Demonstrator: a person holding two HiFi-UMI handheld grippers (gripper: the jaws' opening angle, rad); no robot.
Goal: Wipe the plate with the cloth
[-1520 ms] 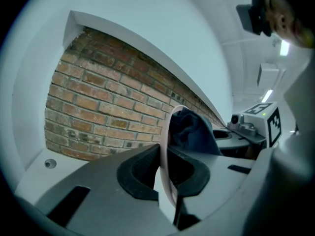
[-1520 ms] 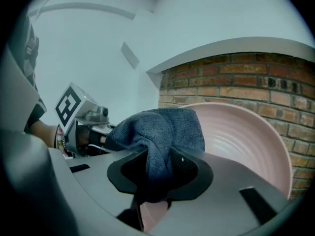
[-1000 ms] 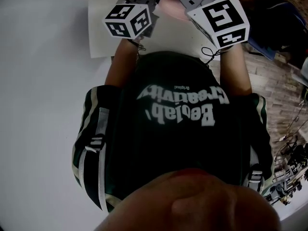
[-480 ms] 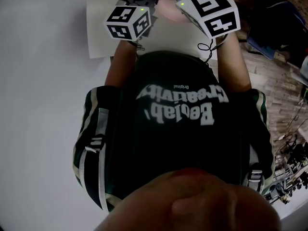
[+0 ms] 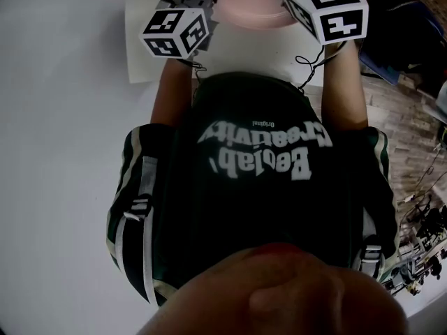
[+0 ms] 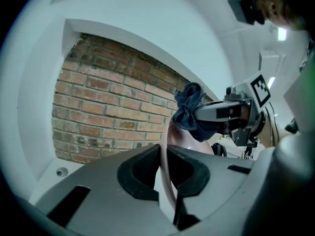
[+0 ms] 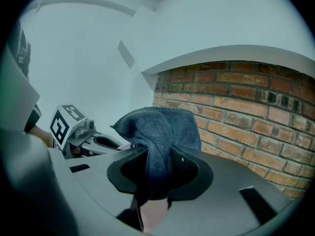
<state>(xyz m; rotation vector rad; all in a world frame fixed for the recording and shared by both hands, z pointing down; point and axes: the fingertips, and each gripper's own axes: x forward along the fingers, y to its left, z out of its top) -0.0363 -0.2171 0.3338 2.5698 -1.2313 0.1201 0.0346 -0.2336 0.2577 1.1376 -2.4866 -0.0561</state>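
In the left gripper view my left gripper [image 6: 165,175] is shut on the rim of a pink plate [image 6: 164,161], which stands on edge between the jaws. A dark blue cloth [image 7: 160,129] is bunched and pinched in my shut right gripper [image 7: 158,170], and it also shows as the blue cloth [image 6: 191,111] against the plate's upper face. In the head view the pink plate [image 5: 246,11] sits at the top edge between the two marker cubes, left cube [image 5: 174,31] and right cube [image 5: 332,8]. The jaws themselves are out of that view.
A white sheet [image 5: 145,54] lies on the white table [image 5: 56,131] under the grippers. A brick wall [image 6: 108,107] stands behind, framed by white panels. Brick floor [image 5: 405,124] and tangled cables [image 5: 419,250] lie to the right. The person's dark shirt fills the head view's middle.
Both marker cubes have shifted toward the top of the head view. The right one swung in, then back out right. More of the pink plate now shows between them.
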